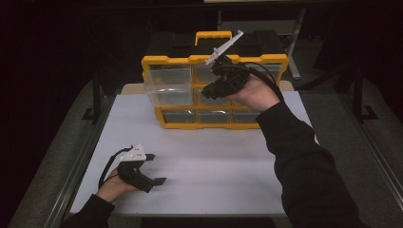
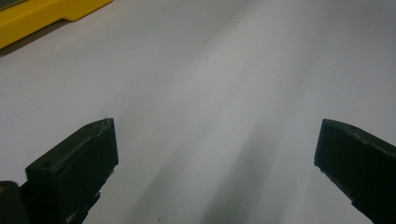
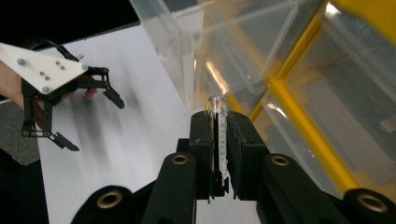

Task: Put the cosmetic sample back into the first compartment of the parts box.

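High view: the right hand [image 1: 254, 90] lifts the right gripper [image 1: 214, 88] before the yellow drawer organizer [image 1: 167, 61]; the left gripper [image 1: 154, 168] lies low over the white table [image 1: 214, 166].

Left gripper view: its 2 jaws gape wide.

Right gripper view: jaws pinch a clear tube [image 3: 218, 135] upright near the drawers.

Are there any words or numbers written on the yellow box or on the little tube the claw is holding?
No words or numbers can be read.
Yellow organizer box: no label or brand visible on its frame or clear drawers.
Clear tube held in the right claw: it has fine dark marks along its side, too small and blurred to read.
White plate on the left claw: just dots, no writing.
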The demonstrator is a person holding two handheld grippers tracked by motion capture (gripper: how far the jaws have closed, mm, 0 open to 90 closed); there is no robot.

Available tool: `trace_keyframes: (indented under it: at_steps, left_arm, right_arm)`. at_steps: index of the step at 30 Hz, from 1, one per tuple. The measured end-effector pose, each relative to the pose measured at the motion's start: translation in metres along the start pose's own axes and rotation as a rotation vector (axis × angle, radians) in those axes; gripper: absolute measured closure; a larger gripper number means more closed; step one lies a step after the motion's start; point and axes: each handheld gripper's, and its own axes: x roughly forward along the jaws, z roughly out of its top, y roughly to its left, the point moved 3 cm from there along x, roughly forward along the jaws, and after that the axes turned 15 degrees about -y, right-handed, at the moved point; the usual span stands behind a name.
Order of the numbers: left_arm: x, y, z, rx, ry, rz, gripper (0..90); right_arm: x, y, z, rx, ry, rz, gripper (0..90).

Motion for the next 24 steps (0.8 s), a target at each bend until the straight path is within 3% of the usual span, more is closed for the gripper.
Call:
trace_keyframes:
  at_steps: [14, 24]
  left_arm:
    - [0.0, 0.0, 0.0, 0.002, -0.002, -0.002, 0.0]
    - [0.0, -0.001, 0.0, 0.002, -0.004, -0.004, 0.0]
  right_arm:
    - [-0.01, -0.005, 0.038, -0.019, -0.03, -0.024, 79.3]
    - [-0.002, -0.005, 0.059, -0.021, -0.055, -0.005, 79.3]
